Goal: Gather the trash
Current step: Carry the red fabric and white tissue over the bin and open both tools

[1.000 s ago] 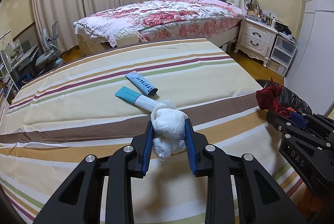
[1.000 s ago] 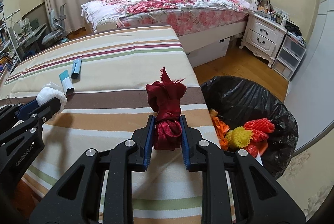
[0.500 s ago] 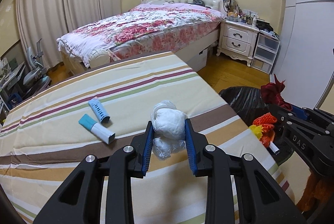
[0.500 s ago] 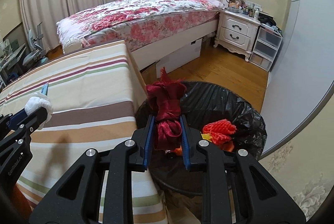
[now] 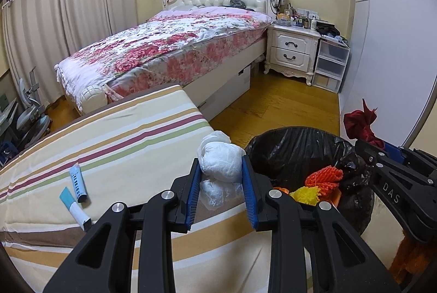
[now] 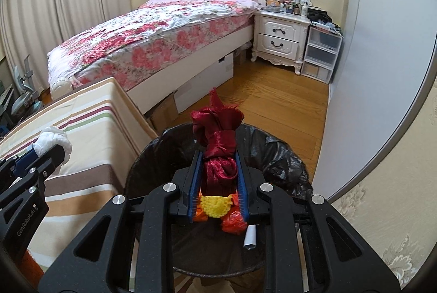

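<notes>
Right now the left gripper (image 5: 221, 175) is clamped on a white crumpled wad (image 5: 221, 160), its 2 blue pads pressed against the wad's sides. It hangs over the striped table's (image 5: 123, 134) corner, with the black-lined trash bin (image 5: 295, 148) just beside it at 3 o'clock. On the cloth at 9 o'clock from the wad lie 2 tubes: a blue tube (image 5: 77, 181) and a white tube with a teal end (image 5: 73, 207), near each other but apart.

The right gripper (image 6: 218, 170) is closed tight on a knotted dark red ribbon (image 6: 217, 140) and hangs directly above the bin's (image 6: 273, 153) open mouth. Under the ribbon, inside the bin, sit a yellow knobbly piece (image 6: 214, 207), orange-red scraps (image 6: 232, 222) and a small white paper roll (image 6: 250, 237). From the left wrist view the ribbon (image 5: 360, 123) shows at 2 o'clock, past the bin's far rim.
</notes>
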